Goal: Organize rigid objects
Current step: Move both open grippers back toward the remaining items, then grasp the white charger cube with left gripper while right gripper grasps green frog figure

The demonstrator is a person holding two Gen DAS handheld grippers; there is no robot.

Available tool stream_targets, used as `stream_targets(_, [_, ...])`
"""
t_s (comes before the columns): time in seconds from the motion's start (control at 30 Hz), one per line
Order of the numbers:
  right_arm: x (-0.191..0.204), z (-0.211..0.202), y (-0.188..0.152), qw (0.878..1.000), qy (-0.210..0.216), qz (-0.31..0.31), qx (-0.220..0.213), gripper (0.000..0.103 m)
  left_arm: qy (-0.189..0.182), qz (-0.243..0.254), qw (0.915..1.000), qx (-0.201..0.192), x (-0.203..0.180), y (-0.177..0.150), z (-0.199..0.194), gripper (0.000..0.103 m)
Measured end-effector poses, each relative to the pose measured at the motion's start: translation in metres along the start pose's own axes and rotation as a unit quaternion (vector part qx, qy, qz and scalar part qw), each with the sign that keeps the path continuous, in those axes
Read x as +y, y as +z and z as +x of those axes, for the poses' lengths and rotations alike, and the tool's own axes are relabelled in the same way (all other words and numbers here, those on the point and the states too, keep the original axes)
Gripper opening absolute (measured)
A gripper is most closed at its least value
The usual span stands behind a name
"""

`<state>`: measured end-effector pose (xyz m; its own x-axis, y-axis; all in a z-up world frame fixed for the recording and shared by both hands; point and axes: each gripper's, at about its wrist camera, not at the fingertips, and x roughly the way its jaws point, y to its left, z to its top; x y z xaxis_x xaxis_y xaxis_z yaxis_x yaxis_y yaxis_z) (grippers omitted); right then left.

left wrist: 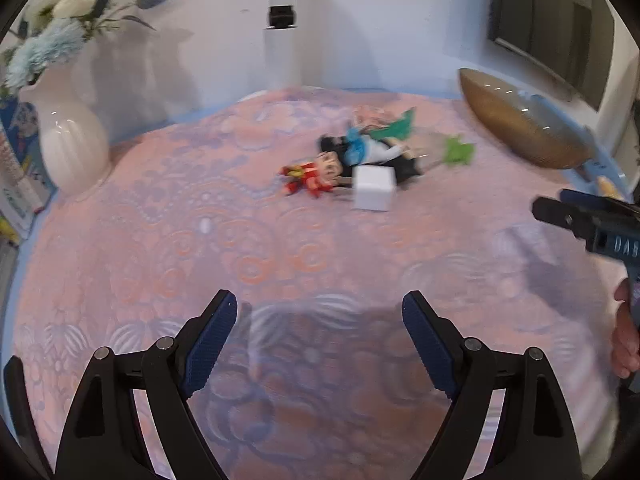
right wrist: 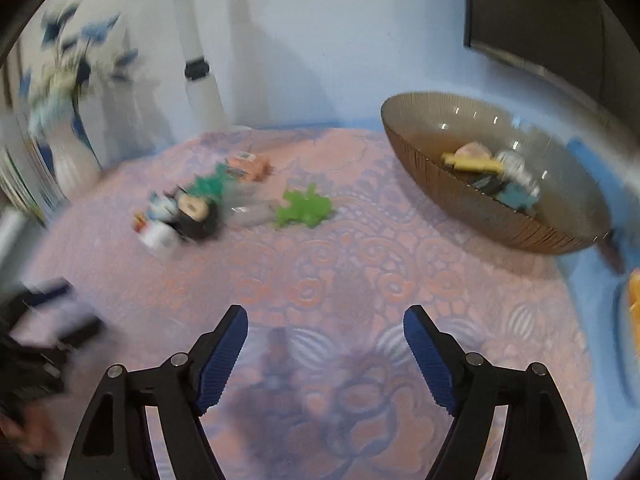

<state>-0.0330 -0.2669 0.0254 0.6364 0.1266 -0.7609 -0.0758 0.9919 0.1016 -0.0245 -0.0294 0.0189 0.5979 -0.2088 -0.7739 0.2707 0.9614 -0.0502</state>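
A pile of small toys lies mid-table on the pink patterned cloth: a red figure (left wrist: 310,176), a white cube (left wrist: 374,188), a black-and-blue figure (left wrist: 360,148), a green toy (left wrist: 460,151) and an orange piece (right wrist: 248,164). The green toy (right wrist: 304,210) and white cube (right wrist: 158,236) also show in the right wrist view. A brown ribbed glass bowl (right wrist: 532,232) at the right holds several toys, one yellow (right wrist: 474,163). My left gripper (left wrist: 320,340) is open and empty, short of the pile. My right gripper (right wrist: 326,348) is open and empty, between pile and bowl.
A white vase (left wrist: 70,148) with blue and white flowers stands at the back left beside books (left wrist: 16,184). A white post (left wrist: 282,20) rises at the back wall. A dark screen (right wrist: 560,20) hangs at the right. An orange object (right wrist: 634,300) sits at the right edge.
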Motion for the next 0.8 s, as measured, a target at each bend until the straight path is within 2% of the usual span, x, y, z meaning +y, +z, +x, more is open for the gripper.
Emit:
stream_targets(0.07, [-0.002,-0.007,0.017,1.000,0.023,0.015,0.001,0.080,-0.005,0.008,0.9998,-0.015,-0.006,0.016,-0.013,0.084])
stream_targets(0.17, [0.004,0.000,0.044,1.000,0.001,-0.007,-0.015,0.080,-0.014,0.013,0.9994,-0.030,-0.014,0.038,-0.012,0.084])
stream_targets(0.2, [0.006,0.009,0.048,1.000,-0.007,-0.014,-0.013,0.078,-0.021,0.010,0.9995,-0.023,-0.014,0.044,-0.001,0.084])
stream_targets(0.23, [0.008,0.019,0.050,1.000,-0.011,-0.017,-0.008,0.069,-0.024,0.007,0.9996,-0.016,-0.013,0.047,0.009,0.084])
stream_targets(0.27, [0.009,0.029,0.050,1.000,-0.011,-0.018,-0.002,0.065,-0.023,0.002,0.9997,-0.006,-0.012,0.048,0.019,0.083])
stream_targets(0.4, [0.010,0.063,0.048,1.000,-0.018,-0.010,0.024,0.064,-0.050,-0.033,0.9981,0.019,-0.005,0.051,0.054,0.080])
stream_targets(0.53, [0.008,0.081,0.058,0.999,-0.016,-0.008,0.035,0.064,-0.044,-0.028,0.9984,0.020,-0.010,0.059,0.067,0.078])
stream_targets(0.6, [0.011,0.089,0.062,0.999,-0.015,-0.018,0.034,0.064,-0.046,-0.025,0.9985,0.018,-0.013,0.062,0.071,0.069])
stream_targets(0.67, [0.014,0.095,0.064,0.999,-0.003,-0.018,0.028,0.064,-0.040,-0.027,0.9987,0.015,-0.015,0.064,0.073,0.067])
stream_targets(0.7, [0.017,0.098,0.063,0.999,-0.003,-0.019,0.027,0.062,-0.041,-0.025,0.9988,0.010,-0.016,0.063,0.072,0.059])
stream_targets(0.77, [0.022,0.099,0.063,0.999,-0.004,-0.034,0.028,0.045,-0.049,-0.026,0.9984,0.007,-0.013,0.062,0.072,0.043])
stream_targets(0.8, [0.024,0.098,0.062,0.999,-0.002,-0.042,0.027,0.038,-0.056,-0.031,0.9979,0.005,-0.011,0.061,0.071,0.043])
